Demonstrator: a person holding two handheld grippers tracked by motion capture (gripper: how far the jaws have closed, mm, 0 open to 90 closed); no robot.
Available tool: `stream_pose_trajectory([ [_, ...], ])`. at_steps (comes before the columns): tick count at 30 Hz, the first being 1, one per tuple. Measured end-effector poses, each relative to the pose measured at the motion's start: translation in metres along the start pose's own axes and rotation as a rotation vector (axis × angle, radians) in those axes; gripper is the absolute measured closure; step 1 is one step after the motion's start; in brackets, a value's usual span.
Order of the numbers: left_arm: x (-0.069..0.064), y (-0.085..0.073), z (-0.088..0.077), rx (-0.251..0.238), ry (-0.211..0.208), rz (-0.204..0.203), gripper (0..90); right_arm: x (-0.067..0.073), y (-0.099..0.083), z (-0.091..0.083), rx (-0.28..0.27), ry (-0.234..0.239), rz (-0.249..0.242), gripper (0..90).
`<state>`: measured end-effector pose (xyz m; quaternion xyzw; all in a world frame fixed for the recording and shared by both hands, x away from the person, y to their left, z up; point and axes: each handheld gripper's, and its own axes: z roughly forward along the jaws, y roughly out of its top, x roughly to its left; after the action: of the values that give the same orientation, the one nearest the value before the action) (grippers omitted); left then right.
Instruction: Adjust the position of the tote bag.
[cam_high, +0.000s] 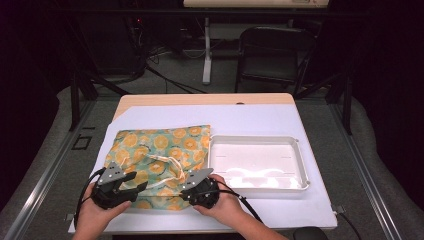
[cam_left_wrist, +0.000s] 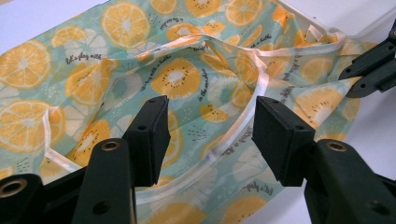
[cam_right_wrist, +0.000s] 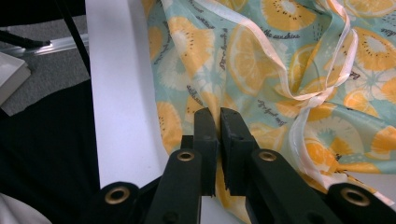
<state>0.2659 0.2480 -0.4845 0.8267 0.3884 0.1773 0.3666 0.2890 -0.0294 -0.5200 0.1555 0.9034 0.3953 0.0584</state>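
Fruit-print bag (cam_high: 155, 155) flat on table, left gripper (cam_left_wrist: 210, 135) level above it, jaws wide, right gripper (cam_right_wrist: 219, 135) pinching its edge.

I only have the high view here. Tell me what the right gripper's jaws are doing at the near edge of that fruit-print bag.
Observer: In the right gripper view, the right gripper has its jaws shut on the edge of the fruit-print bag, with the cloth pinched between them.
Operator: Now report the left one.
Observer: In the left gripper view, the left gripper has its jaws wide open. The pale ribbon of the bag runs between them, and neither jaw presses on it.
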Motion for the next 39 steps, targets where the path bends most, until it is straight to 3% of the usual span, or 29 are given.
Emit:
stream_pose_trajectory([
  [5, -0.006, 0.002, 0.002, -0.004, -0.017, 0.015, 45.1, -0.004, 0.001, -0.001, -0.027, 0.01, 0.044, 88.2],
  [6, -0.01, 0.003, 0.003, -0.002, -0.024, 0.035, 45.0, -0.007, 0.001, -0.002, -0.039, 0.013, 0.064, 88.7],
  [12, -0.019, 0.007, 0.007, 0.002, -0.04, 0.068, 44.6, -0.014, 0.001, -0.007, -0.076, 0.019, 0.116, 88.9],
  [20, -0.03, 0.007, 0.015, 0.009, -0.06, 0.101, 42.8, -0.019, 0.0, -0.009, -0.086, 0.022, 0.143, 88.5],
  [26, -0.036, 0.006, 0.022, 0.031, -0.033, 0.14, 42.5, -0.02, 0.001, -0.01, -0.102, 0.022, 0.158, 88.3],
  [31, -0.035, 0.003, 0.026, 0.045, -0.012, 0.145, 43.8, -0.021, 0.001, -0.013, -0.115, 0.021, 0.165, 88.1],
  [39, -0.026, -0.004, 0.029, 0.062, 0.018, 0.146, 56.6, -0.025, 0.001, -0.017, -0.139, 0.015, 0.186, 87.7],
])
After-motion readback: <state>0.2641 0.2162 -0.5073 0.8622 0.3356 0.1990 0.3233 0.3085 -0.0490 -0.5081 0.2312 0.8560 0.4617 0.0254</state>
